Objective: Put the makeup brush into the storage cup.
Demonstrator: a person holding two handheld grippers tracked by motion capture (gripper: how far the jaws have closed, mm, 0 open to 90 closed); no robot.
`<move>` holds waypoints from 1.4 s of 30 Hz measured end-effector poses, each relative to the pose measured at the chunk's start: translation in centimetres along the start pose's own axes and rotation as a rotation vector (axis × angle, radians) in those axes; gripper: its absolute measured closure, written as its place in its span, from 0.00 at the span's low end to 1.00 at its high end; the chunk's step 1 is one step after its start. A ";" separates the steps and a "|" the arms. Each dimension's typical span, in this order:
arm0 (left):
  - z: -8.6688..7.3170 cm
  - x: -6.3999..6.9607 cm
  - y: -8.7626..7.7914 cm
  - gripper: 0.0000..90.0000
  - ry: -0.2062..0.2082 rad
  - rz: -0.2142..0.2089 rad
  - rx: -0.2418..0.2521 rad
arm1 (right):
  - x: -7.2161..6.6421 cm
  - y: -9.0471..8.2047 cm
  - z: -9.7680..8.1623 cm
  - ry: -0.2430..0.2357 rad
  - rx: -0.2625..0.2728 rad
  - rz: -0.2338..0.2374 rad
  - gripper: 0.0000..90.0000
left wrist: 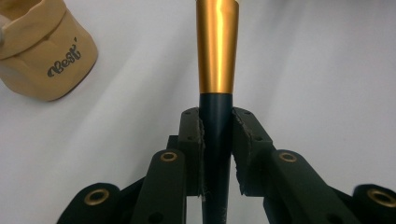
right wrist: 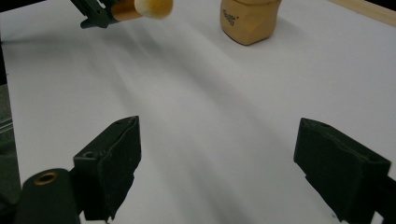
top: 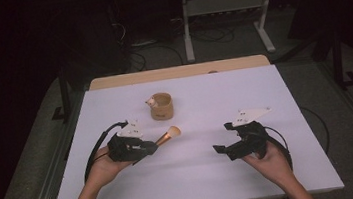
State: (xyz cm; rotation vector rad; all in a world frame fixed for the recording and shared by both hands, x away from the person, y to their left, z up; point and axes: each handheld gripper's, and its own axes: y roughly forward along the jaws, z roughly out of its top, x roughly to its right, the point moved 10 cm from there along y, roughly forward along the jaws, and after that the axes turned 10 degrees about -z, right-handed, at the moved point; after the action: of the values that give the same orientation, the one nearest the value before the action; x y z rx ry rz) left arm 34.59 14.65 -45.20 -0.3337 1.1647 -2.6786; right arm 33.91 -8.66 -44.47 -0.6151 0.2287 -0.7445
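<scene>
The left tongs [top: 150,145] clamp the makeup brush [top: 167,135] by its dark handle, at seven o'clock of the tan cup [top: 161,106]. It looks light, stiff, slippery-ferruled, soft-tipped; the handle suits gripping. The right tongs [top: 223,148] gape empty above the surface [top: 264,94].
</scene>
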 end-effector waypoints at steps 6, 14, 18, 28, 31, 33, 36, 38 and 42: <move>-0.2 0.1 -0.2 0.83 -0.005 -0.004 0.034 | -1.0 1.0 1.0 -0.003 -0.005 0.037 0.16; 0.5 0.5 -0.4 0.83 -0.029 -0.013 0.116 | -2.2 2.1 2.6 -0.016 0.023 0.068 0.16; 1.0 0.9 -0.5 0.83 -0.033 -0.024 0.154 | -3.0 2.8 3.8 -0.022 0.029 0.100 0.16; 2.7 2.2 -0.2 0.83 -0.008 -0.040 0.237 | -4.9 4.2 6.1 -0.019 0.054 0.168 0.21; 2.9 2.4 0.1 0.83 -0.007 -0.043 0.245 | -5.5 4.8 6.8 0.014 0.052 0.234 0.30; 3.0 2.4 0.2 0.83 -0.001 -0.042 0.247 | -5.8 5.0 7.2 0.042 0.062 0.272 0.35; 3.4 2.4 0.2 0.83 -0.020 -0.042 0.276 | -5.9 5.3 7.6 0.075 0.053 0.311 0.45; 3.4 2.4 0.2 0.83 -0.018 -0.039 0.280 | -6.0 5.5 7.8 0.087 0.062 0.336 0.50; 3.4 2.2 0.2 0.83 -0.013 -0.031 0.280 | -6.2 5.7 8.2 0.107 0.060 0.380 0.60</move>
State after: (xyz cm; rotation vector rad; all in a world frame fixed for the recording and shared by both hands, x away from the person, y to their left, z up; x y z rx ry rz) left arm 33.44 11.50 -42.81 -0.3236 0.7711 -2.8119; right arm 35.93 2.49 -41.43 -0.4572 0.4082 -0.4159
